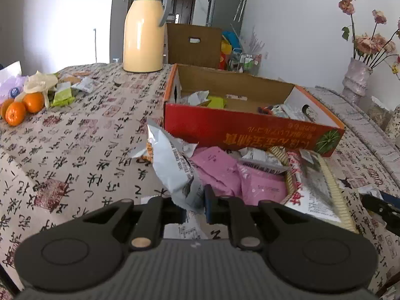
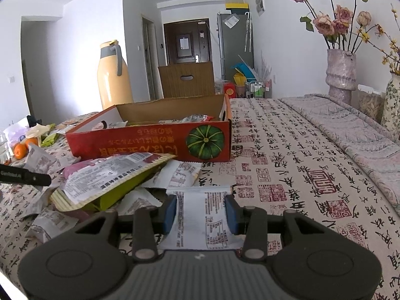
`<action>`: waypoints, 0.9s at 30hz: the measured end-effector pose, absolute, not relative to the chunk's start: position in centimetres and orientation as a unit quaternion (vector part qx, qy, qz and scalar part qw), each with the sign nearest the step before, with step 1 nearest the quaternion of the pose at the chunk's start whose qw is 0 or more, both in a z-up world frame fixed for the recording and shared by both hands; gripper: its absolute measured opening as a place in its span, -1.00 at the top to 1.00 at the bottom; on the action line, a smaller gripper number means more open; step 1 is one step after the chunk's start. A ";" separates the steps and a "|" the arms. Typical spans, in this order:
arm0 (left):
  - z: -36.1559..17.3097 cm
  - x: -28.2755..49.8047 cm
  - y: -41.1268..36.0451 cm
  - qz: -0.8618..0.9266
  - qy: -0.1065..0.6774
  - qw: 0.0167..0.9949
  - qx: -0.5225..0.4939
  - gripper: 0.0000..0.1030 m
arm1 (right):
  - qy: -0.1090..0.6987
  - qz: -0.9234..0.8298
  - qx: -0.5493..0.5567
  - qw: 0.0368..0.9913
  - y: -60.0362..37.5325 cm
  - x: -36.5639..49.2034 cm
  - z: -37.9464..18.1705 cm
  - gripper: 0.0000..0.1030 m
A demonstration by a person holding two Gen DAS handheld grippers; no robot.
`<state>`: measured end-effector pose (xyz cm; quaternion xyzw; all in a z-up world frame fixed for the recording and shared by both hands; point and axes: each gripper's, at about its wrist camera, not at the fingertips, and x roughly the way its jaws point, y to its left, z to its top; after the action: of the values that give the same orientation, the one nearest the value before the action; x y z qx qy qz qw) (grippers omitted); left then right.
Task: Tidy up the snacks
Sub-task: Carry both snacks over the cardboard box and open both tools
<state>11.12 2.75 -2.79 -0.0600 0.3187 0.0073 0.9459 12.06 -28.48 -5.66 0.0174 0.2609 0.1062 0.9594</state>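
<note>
My left gripper [image 1: 196, 208] is shut on the lower end of a silver-grey snack packet [image 1: 172, 165], which stands up from between its fingers. Behind it lie pink packets [image 1: 220, 167] and a large packet with a striped edge [image 1: 315, 185], heaped in front of a red cardboard box [image 1: 250, 130] that holds several packets. My right gripper [image 2: 201, 212] is shut on a white printed snack packet [image 2: 202, 217]; its blue pads [image 2: 170, 212] press on the packet's two sides just above the patterned tablecloth. The red box [image 2: 150, 142] sits ahead to the left in the right wrist view.
A yellow thermos jug [image 1: 143, 32] stands behind the box's left end. Oranges [image 1: 22, 107] and green packets [image 1: 62, 96] lie far left. A brown carton [image 1: 193, 45] is beyond the table. A vase of dried flowers [image 2: 341, 72] stands at the right, by a folded quilt [image 2: 350, 127].
</note>
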 end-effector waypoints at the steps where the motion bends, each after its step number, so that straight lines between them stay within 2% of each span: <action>1: -2.6 11.1 2.7 0.006 0.316 0.947 -0.058 0.74 | 0.260 0.107 0.017 0.960 -28.5 12.0 -5.6 0.22; 15: 1.1 12.1 0.9 -0.019 0.257 0.966 -0.027 0.74 | 0.224 0.120 0.019 0.967 -27.3 13.8 -3.2 0.22; 27: 4.0 16.0 -1.5 -0.039 0.214 0.976 -0.004 0.74 | 0.181 0.135 0.027 0.974 -25.6 19.2 -0.7 0.22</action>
<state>15.98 -1.51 4.04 -0.0035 0.2141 -0.0394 0.9760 19.18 -25.61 -0.71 0.0272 0.1807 0.1354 0.9738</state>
